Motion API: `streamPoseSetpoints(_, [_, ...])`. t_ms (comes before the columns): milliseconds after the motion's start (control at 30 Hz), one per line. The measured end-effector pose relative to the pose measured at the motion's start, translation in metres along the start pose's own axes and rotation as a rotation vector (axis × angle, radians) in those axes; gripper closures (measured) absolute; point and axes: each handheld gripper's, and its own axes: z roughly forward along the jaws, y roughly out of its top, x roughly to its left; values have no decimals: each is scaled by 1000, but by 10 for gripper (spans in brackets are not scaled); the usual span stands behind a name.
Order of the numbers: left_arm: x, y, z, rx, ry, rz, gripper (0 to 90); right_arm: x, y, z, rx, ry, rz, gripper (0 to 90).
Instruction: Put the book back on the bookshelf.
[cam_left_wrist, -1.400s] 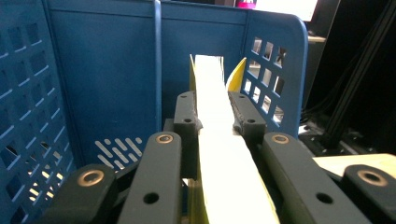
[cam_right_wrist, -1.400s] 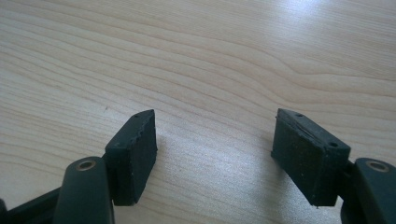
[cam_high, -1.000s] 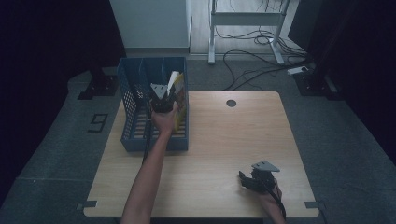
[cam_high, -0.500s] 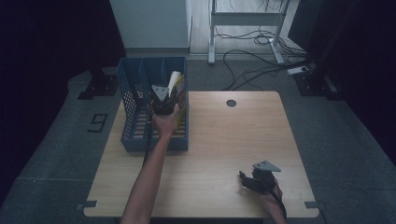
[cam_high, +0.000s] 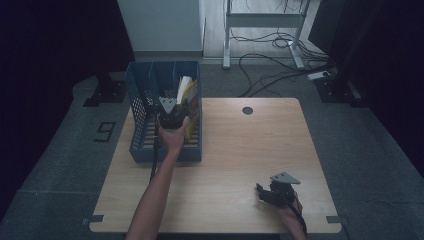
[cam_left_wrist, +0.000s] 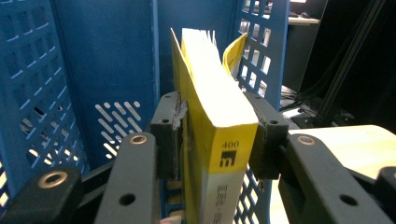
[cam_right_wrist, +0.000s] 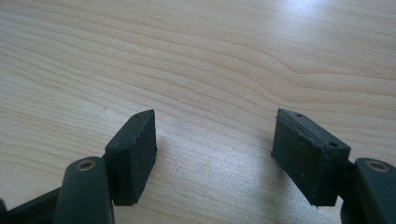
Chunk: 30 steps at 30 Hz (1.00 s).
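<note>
yellow paperback book (cam_left_wrist: 219, 126) stands upright in the right-hand compartment of a blue slotted file rack (cam_left_wrist: 93, 74), its spine turned toward the left gripper (cam_left_wrist: 217, 133). it sits between the two black fingers (cam_left_wrist: 168, 130), which have just been opening; the left pad shows a slim gap from the cover, the right pad lies close against the other side, and whether that pad still touches cannot be told. front cover curls away just beyond the fingertips, with the rack's back wall farther ahead. seen from the high view, the person's left hand (cam_high: 172, 132) reaches over the rack (cam_high: 145, 130) at the worktop's (cam_high: 235, 150) far left, gripper (cam_high: 175, 111) at the book (cam_high: 187, 92). well apart, near the worktop's front right edge, the right gripper (cam_high: 267, 192) rests low over bare pale wood (cam_right_wrist: 210, 60), its fingers (cam_right_wrist: 133, 154) spread wide with nothing between them, only wood grain ahead of the tips.
</note>
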Motion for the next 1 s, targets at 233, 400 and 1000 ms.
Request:
streamPoseSetpoints(233, [3,-4,-3,7,-2,-9,604,0,0,0,0,0,0,299])
streamPoseSetpoints(400, [4,-5,-3,14,3,-16,603,0,0,0,0,2,2,297])
streamPoseSetpoints(1000, [13,-4,-20,8,-43,-39,571,0,0,0,2,-1,-6,296])
